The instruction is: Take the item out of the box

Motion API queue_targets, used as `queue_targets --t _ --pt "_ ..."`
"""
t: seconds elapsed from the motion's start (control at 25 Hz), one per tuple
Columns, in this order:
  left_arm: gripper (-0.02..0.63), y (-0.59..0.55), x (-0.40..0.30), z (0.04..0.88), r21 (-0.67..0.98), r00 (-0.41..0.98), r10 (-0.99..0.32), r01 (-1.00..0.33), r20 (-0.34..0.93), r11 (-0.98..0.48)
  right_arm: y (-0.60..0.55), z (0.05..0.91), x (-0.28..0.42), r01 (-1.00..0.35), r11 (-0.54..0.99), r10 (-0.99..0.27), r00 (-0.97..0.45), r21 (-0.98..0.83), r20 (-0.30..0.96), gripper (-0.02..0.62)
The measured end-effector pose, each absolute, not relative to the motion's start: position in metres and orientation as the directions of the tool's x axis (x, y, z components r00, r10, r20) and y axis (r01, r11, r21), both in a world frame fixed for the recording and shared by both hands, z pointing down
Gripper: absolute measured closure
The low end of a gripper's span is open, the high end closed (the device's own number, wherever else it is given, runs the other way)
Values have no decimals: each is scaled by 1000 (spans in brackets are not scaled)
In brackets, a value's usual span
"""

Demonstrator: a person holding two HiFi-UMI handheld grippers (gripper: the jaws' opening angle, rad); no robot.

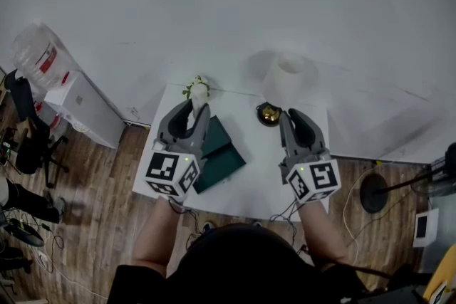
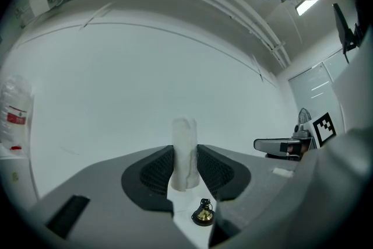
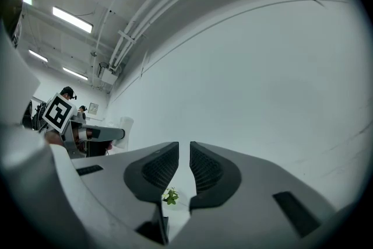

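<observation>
A dark green box (image 1: 222, 151) lies on the white table (image 1: 260, 185), just right of my left gripper (image 1: 198, 112). That gripper is shut on a white cylindrical item (image 1: 199, 109), held upright above the table. In the left gripper view the white item (image 2: 185, 151) stands pressed between the two dark pads (image 2: 157, 171), with my left gripper (image 2: 185, 167) closed around it. My right gripper (image 1: 295, 119) hovers over the table's right half. In its own view the right gripper (image 3: 183, 161) shows only a narrow gap, with nothing between the jaws.
A small brass bell (image 1: 268, 114) sits on the table between the grippers, bell (image 2: 203, 216) also below the left jaws. A little green plant (image 1: 197, 87) and a tall white roll (image 1: 289, 78) stand at the back edge. Wooden floor, chairs and a water dispenser (image 1: 43, 57) surround the table.
</observation>
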State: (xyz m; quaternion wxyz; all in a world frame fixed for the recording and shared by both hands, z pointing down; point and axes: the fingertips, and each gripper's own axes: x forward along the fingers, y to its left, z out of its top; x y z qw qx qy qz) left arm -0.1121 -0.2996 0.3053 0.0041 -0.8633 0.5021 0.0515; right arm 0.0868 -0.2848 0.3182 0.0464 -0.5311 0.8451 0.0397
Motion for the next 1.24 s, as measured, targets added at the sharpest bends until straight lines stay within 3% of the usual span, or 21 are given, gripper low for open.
queue_targets --t 0.28,1.24 --pt "482 -300 -111 305 42 489 -867 -868 -93 -495 -284 315 89 -901 431 -892 -433 45 -133 558" --pt "482 -290 -74 311 32 451 -890 -891 -63 -453 -282 322 120 -869 494 -862 -494 31 -115 558"
